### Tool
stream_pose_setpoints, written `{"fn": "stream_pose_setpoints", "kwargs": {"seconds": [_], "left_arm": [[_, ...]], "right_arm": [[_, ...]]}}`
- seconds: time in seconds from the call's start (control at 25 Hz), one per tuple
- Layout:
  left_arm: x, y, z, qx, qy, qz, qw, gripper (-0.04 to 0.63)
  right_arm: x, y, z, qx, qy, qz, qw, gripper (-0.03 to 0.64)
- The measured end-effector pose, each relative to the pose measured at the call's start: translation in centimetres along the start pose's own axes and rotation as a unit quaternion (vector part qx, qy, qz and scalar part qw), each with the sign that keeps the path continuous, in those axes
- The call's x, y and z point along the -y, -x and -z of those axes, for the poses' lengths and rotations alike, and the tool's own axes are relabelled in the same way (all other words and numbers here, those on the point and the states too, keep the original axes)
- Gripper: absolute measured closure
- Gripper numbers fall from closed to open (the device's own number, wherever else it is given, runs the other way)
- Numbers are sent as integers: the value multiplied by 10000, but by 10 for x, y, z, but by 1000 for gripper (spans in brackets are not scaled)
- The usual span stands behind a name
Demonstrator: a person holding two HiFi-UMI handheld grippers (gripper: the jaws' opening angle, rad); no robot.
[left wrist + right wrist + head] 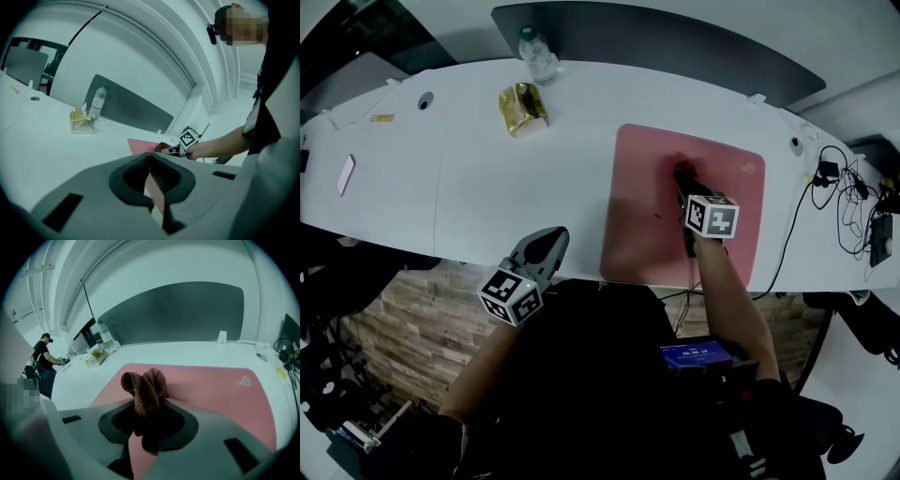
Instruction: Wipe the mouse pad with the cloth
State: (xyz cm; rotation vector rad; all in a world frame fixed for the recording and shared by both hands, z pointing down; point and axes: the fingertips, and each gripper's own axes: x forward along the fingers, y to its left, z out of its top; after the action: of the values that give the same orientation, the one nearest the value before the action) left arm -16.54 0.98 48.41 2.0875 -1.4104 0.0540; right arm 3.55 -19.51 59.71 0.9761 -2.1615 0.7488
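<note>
Ok so here's what I've got on my feeds: my right gripper (146, 416) is clamped on the cloth (144, 389), a brown knitted rag bunched up between the jaws with a couple of loops poking out past the tips. From the head view that gripper is over the pink mouse pad (637, 216), roughly mid-pad and a bit toward the far edge, and the cloth end seems to be down on the surface, though I honestly can't tell how firmly it's touching. The pad lies flat on the white table (487, 178), right of centre, its near edge close to the table's front edge, and there's a small white logo (244, 379) in its far right corner. My left gripper (151, 176) is pinched closed with nothing in it, the pads meeting at the tips, and it hangs over the front edge of the table, to the left of the pad and not touching it. Other stuff on the table: a water bottle (538, 54) standing upright at the far edge, a crinkly gold packet (523, 107) just in front of it, and a tangle of black cables (848, 202) off past the pad on the right. A dark grey panel (675, 42) stands behind the table.
</note>
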Motion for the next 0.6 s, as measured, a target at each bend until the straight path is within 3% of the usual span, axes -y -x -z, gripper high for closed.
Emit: {"fn": "stream_pose_setpoints", "kwargs": {"seconds": [0.6], "left_arm": [[-41,19,-5,-14,92,57,9999,586]], "right_arm": [[-94,-37,-13,-43,-123,-632,9979,499]]}}
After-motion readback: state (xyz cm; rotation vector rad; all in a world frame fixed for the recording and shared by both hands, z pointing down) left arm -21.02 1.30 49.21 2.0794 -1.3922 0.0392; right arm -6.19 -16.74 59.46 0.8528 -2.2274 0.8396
